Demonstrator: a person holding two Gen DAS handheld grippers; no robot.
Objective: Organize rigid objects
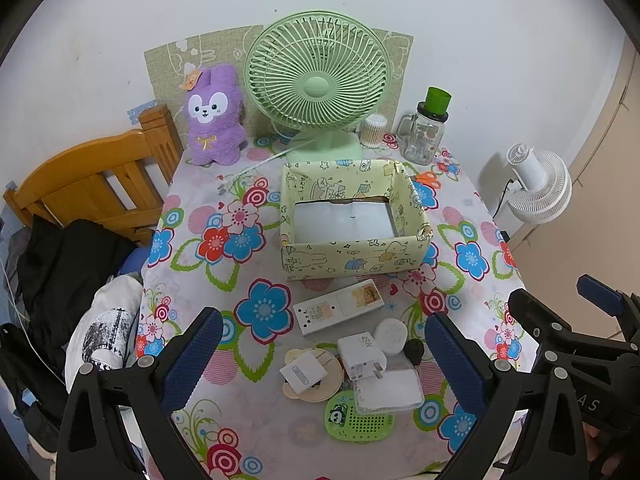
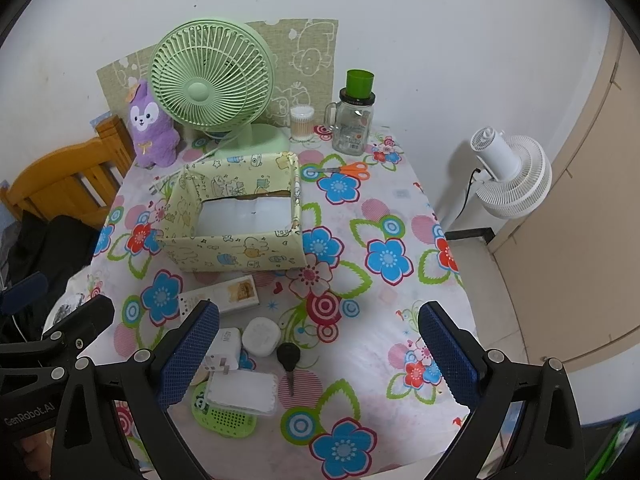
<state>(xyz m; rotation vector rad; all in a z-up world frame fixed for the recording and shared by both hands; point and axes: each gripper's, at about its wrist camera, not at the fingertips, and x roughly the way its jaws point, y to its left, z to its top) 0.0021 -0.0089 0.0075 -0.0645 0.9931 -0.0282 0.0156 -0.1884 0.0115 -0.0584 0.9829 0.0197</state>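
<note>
in the left wrist view the left gripper (image 1: 324, 352) hangs above the near part of the flowered tablecloth (image 1: 192, 272), its two blue-padded fingers spread wide with nothing between them. just below and between the fingers lies a cluster of small items: a white 45w charger (image 1: 361, 354) with its prongs out, a round white puck (image 1: 391, 336) touching its far side, a small white plug (image 1: 302, 373) resting on a beige disc (image 1: 316, 384), a black-headed key (image 1: 414, 350) beside the right finger, and a clear flat case (image 1: 389, 393) lying partly over a green panda-print vented disc (image 1: 358, 416). just beyond the cluster sits a long white box (image 1: 338, 307), and farther ahead the yellow patterned storage box (image 1: 352, 256), open-topped and showing only a pale bottom. behind it stand a green desk fan (image 1: 316, 80), a purple plush rabbit (image 1: 214, 116), a cotton swab tub (image 1: 374, 130) and a glass mug jar (image 1: 426, 136) with a green cup on top. the right gripper's black frame shows at the right edge. in the right wrist view the right gripper (image 2: 318, 354) is likewise wide open and empty, over the table's near edge. the same cluster lies toward its left finger, the key between the fingers, the storage box ahead and left, orange scissors (image 2: 348, 170) beyond the box near the jar, and a white floor fan (image 2: 510, 176) off to the right, beside the table.
</note>
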